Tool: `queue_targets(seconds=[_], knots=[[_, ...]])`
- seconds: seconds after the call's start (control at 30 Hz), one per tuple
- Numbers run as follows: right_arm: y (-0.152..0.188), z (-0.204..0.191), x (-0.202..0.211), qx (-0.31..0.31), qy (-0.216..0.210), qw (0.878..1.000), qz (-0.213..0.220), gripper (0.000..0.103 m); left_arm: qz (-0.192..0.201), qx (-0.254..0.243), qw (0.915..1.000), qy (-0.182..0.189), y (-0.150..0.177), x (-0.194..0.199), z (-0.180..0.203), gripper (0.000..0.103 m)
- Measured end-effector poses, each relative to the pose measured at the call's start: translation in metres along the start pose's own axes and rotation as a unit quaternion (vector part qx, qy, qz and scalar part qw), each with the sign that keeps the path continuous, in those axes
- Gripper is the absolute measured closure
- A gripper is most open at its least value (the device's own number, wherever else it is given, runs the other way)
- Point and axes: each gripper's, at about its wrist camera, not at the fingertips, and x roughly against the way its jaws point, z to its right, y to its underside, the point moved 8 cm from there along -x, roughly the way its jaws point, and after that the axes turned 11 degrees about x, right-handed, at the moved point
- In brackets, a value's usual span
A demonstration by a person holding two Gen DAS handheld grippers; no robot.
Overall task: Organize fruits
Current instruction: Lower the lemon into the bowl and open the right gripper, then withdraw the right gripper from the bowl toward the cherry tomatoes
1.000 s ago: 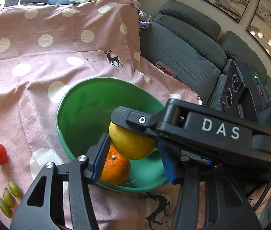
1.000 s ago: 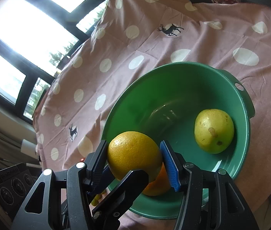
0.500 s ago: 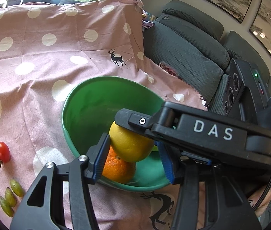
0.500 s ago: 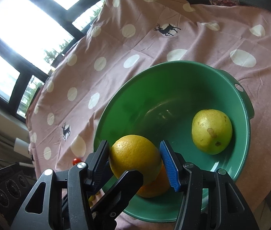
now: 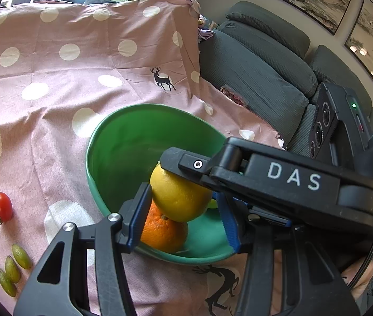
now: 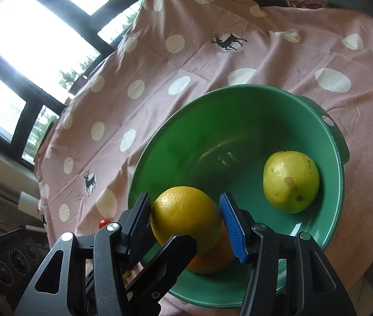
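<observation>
My right tool [image 6: 185, 208] is clenched on the round yellow citrus fruit [image 6: 186, 218], one pad on each flank, and holds it low inside the deep green plastic bowl [image 6: 239, 87], right over the round orange fruit [image 5: 162, 231] that lies against the near wall. My left tool [image 5: 183, 200] frames the same citrus. One pad looks to be against the rind and the other shows a sliver of gap, so I cannot tell whether it presses.

I judge this to be the put-down. A round fruit let go on top of another will roll, so I would ease it sideways onto bare bowl floor, between the orange and the speckled yellow-green pear [image 6: 290, 181]. Only then would I spread the pads, slowly, and lift straight up, so that they do not drag it. The left tool should back off first, because the two cross closely here.

The red cherry tomatoes [image 5: 1, 206] and small green grapes [image 5: 12, 268] are still out on the pink polka-dot cloth [image 5: 54, 92] over the counter.
</observation>
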Motion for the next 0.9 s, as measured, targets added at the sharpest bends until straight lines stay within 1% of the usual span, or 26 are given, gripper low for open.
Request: queue_targets(seconds=[0.27, 0.3, 0.37, 0.43, 0.57, 0.6, 0.73, 0.9], knots=[[-0.001, 0.000, 0.001, -0.002, -0.003, 1.000, 0.003, 0.046, 0.007, 0.002, 1.0000, 0.000, -0.002, 0.001, -0.001, 0.054], [-0.002, -0.001, 0.002, 0.000, -0.006, 1.000, 0.006, 0.049, 0.006, 0.002, 1.0000, -0.001, -0.002, 0.002, -0.001, 0.053], [0.000, -0.001, 0.000, -0.004, -0.007, 1.000, -0.001, 0.049, 0.007, 0.001, 1.0000, -0.002, -0.002, 0.003, -0.002, 0.053], [0.000, -0.002, -0.001, 0.003, -0.001, 1.000, 0.003, 0.049, 0.009, 0.002, 0.9999, -0.007, -0.003, 0.005, -0.003, 0.053], [0.001, -0.002, 0.001, 0.002, 0.009, 1.000, 0.008, 0.049, 0.016, 0.009, 0.9998, -0.001, -0.005, 0.014, -0.004, 0.053], [0.000, -0.001, 0.002, 0.002, 0.011, 1.000, 0.010, 0.049, 0.014, 0.008, 0.9999, -0.005, -0.005, 0.016, -0.004, 0.051], [-0.002, -0.006, 0.005, 0.012, 0.009, 1.000, 0.014, 0.049, 0.023, 0.001, 0.9994, -0.026, -0.004, 0.027, -0.006, 0.051], [-0.004, -0.012, 0.014, 0.033, 0.041, 0.998, 0.029, 0.049, 0.040, -0.002, 0.9973, -0.062, -0.005, 0.047, -0.016, 0.050]])
